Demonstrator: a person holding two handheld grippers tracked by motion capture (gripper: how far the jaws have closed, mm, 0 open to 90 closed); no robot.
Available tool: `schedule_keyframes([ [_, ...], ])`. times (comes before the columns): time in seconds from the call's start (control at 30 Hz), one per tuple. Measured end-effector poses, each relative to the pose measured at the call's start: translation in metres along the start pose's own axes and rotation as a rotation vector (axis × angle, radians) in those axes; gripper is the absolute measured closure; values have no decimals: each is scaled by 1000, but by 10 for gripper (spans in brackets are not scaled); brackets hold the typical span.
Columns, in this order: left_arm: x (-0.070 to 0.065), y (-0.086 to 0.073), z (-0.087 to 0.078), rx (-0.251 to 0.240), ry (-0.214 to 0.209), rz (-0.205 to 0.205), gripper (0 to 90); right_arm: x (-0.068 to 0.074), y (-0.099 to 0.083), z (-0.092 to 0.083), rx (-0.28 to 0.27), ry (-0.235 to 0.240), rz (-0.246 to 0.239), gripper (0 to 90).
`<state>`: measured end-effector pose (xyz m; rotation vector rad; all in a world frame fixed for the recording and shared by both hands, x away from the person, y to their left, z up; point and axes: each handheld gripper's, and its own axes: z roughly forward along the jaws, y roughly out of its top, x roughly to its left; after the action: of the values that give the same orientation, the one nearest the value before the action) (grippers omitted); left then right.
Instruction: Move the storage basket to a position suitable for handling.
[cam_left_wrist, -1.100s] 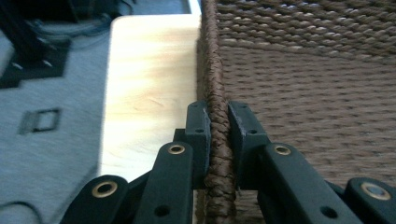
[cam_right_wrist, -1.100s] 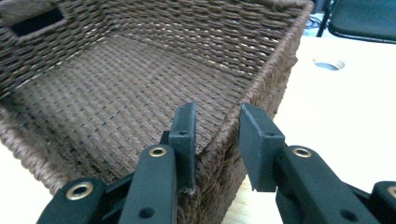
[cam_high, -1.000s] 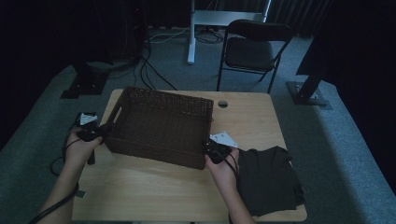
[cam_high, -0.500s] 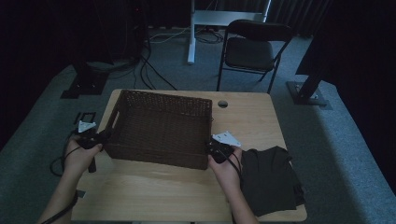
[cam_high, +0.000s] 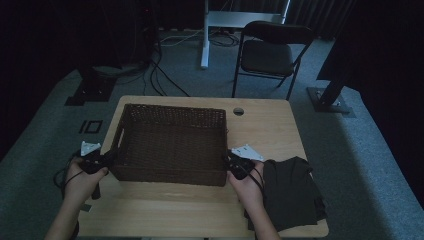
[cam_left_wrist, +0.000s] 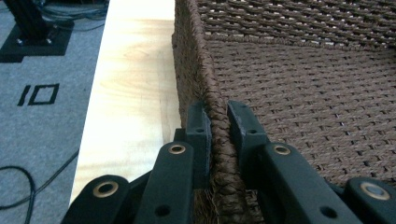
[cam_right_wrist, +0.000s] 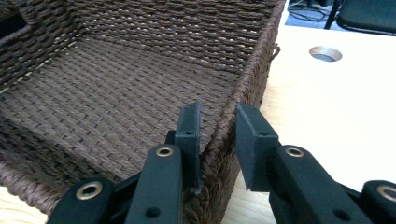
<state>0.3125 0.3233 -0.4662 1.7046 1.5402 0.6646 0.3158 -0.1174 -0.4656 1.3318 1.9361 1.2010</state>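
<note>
Basket (cam_high: 172, 145), woven and brown, sits in the middle of the high view on the wooden table (cam_high: 280, 130), its near wall toward the lower edge of the frame. The left gripper (cam_left_wrist: 218, 128) has its jaws clamped on the braided rim of the left wall, one inside and one outside. The right gripper (cam_right_wrist: 215, 135) straddles the right wall near the front corner; its inner jaw presses the weave, while the outer one seems to stand slightly off, so that hold looks weaker. If the basket is lifted or dragged now, the right side could slip free and tip it, or the soft rim could bend and twist. A folded dark cloth (cam_high: 292, 192) lies at lower right, just beside the right hand (cam_high: 248, 182), and could be snagged.
</note>
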Motion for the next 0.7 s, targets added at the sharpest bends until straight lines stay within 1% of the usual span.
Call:
schedule_keyframes([
  [0.07, -2, -3, -3, 2, 7, 0, 803, 2, -2, -2, 0, -5, -7, 720],
  [0.17, -3, -5, -7, 8, 3, -7, 803, 3, -5, -7, -2, -3, -12, 719],
  [0.27, -6, -7, -11, 18, 14, 15, 801, 3, -7, -10, -7, -2, -9, 720],
  [0.3, -6, -7, -11, 18, 14, 15, 801, 3, -7, -10, -7, -2, -9, 720],
  [0.37, -7, -10, -14, 17, 7, 16, 800, 3, -11, -14, -19, 6, 9, 720],
  [0.43, -7, -12, -16, 13, -3, 5, 800, 2, -12, -15, -21, 11, 15, 720],
  [0.6, -8, -16, -21, 21, -5, 21, 797, 4, -14, -20, -17, 6, 10, 722],
  [0.63, -8, -16, -21, 19, -9, 22, 796, 4, -15, -21, -17, 6, 12, 722],
  [0.67, -7, -15, -21, 19, -16, 13, 796, 5, -16, -22, -16, 5, 13, 721],
  [0.7, -6, -15, -20, 21, -14, 17, 797, 6, -16, -23, -17, 1, 11, 720],
])
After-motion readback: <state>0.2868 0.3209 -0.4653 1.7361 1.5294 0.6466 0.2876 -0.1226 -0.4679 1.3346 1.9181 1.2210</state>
